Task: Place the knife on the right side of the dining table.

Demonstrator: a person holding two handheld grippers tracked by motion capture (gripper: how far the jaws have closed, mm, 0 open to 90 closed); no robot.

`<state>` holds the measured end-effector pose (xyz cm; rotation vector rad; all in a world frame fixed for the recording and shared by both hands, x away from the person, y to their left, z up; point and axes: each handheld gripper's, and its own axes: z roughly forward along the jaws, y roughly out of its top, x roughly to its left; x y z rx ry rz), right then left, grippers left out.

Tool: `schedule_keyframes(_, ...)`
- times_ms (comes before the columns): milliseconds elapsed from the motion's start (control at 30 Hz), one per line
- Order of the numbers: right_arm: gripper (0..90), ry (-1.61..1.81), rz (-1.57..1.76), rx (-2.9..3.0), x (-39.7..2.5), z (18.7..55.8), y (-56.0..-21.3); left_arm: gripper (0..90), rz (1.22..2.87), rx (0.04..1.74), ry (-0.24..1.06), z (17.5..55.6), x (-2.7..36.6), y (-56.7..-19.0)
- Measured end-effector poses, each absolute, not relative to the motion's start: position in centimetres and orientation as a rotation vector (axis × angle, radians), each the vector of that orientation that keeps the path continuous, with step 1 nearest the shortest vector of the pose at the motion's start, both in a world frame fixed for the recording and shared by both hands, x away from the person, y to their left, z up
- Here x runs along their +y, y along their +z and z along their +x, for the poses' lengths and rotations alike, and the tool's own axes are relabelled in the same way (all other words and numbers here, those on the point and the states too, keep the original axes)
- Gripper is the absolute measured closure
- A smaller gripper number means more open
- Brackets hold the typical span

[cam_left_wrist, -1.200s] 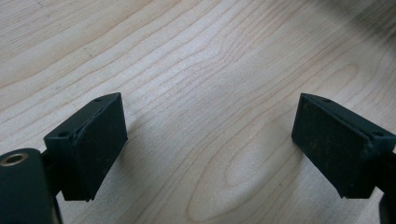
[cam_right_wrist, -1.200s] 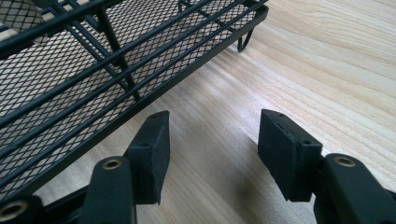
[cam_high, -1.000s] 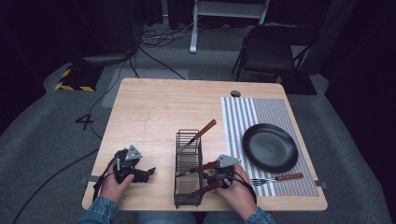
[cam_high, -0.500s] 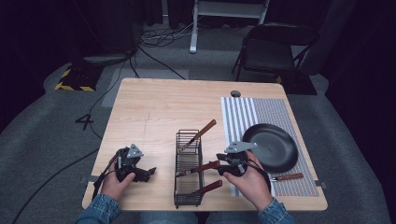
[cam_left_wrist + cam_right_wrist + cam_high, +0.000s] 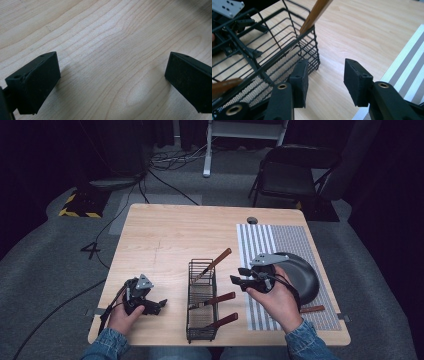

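On the wooden worktop [image 5: 165, 240], the right gripper [image 5: 241, 276] hovers beside the wire basket [image 5: 201, 320], fingers spread; the left gripper [image 5: 161, 305] rests near-left, fingers spread.

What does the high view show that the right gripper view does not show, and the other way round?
High view alone: the dark pan on the striped mat, the left gripper resting on the table at the near left, both hands, the chair behind. Right gripper view alone: the right gripper's two black fingers close up, apart, nothing between them, and the fine mesh floor of the basket. Both: the black wire basket, a wooden-handled utensil leaning out of it, the wooden table, the striped mat.
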<state>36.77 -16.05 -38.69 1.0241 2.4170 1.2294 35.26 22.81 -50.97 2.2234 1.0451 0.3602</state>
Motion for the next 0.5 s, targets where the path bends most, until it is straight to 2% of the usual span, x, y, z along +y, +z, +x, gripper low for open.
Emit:
schedule_keyframes(133,51.6,1.228,1.004,2.405,-15.8,37.3,-37.6,0.2,2.224,1.044,0.36,35.3,22.8,-51.0)
schedule_keyframes(500,50.8,1.264,1.004,2.391,-14.7,39.4,-35.5,0.2,2.224,1.044,0.361,35.3,22.8,-51.0)
